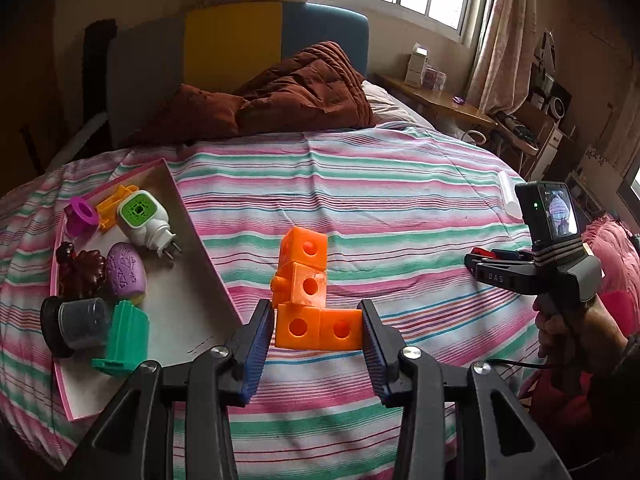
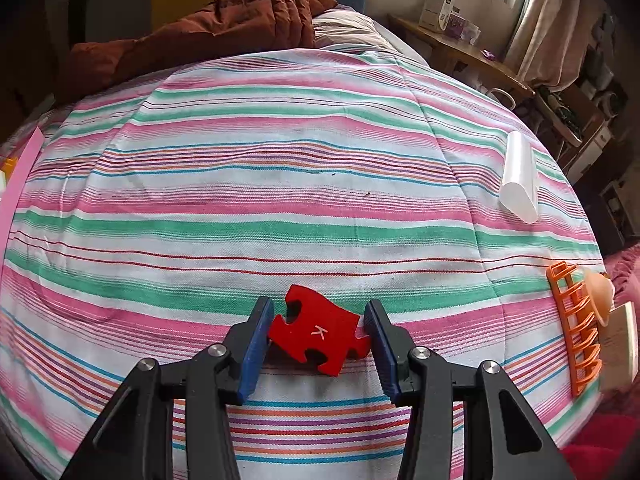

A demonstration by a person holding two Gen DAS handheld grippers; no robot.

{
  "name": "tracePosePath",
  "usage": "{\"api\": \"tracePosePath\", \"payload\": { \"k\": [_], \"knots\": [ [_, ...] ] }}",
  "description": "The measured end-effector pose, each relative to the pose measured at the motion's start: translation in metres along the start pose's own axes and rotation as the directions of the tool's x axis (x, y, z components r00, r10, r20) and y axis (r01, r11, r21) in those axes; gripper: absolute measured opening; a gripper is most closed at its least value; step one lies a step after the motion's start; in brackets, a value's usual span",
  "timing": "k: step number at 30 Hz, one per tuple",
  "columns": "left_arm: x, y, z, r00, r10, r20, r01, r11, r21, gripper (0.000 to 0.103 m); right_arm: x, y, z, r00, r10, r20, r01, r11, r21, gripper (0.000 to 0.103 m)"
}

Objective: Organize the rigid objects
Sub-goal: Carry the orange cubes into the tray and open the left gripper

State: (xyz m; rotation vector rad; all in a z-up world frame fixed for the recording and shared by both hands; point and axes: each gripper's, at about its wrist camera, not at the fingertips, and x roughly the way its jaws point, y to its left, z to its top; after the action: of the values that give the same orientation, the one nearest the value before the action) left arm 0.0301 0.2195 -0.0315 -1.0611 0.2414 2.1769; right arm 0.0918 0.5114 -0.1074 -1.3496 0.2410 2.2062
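At lower centre of the left wrist view, the left gripper (image 1: 318, 334) clamps orange blocks (image 1: 310, 296) above the striped bed (image 1: 400, 208). The right gripper (image 2: 320, 336), marked "DAS", grips a red puzzle piece (image 2: 320, 330) lettered "K" at lower centre.

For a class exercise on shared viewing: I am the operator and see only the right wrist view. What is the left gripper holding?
Observer: The left gripper is shut on a cluster of orange linking cubes.
Operator: Where would they go?
Observer: A pink-edged tray lies to the left on the bed, holding a purple egg and a white plug-in, among other toys.
Operator: Is my gripper visible there?
Observer: Yes, the right gripper shows side-on at the right, with something red in its jaws.
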Motion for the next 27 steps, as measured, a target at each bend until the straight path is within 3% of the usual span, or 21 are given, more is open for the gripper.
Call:
{"api": "tracePosePath", "payload": {
  "k": [6,14,23,27],
  "knots": [
    [-0.022,0.054,-0.008,1.000,0.001,0.014,0.001,0.992,-0.124,0.043,-0.001,-0.001,-0.001,1.000,0.003,0.006,-0.003,1.000,0.013,0.048],
    [-0.031,0.125,-0.014,0.999,0.039,0.015,-0.033,0.962,-0.273,0.043,0.000,-0.003,-0.001,1.000,0.008,-0.001,-0.008,1.000,0.020,0.048],
    [0.010,0.127,0.008,0.997,-0.076,-0.017,0.065,0.938,-0.341,0.043,0.000,-0.002,0.000,1.000,0.002,-0.002,-0.002,1.000,0.011,0.048],
    [0.033,0.120,0.013,0.996,-0.067,-0.055,0.045,0.943,-0.329,0.043,0.001,-0.002,0.000,1.000,0.002,-0.002,-0.002,1.000,0.010,0.048]
  ]
}}
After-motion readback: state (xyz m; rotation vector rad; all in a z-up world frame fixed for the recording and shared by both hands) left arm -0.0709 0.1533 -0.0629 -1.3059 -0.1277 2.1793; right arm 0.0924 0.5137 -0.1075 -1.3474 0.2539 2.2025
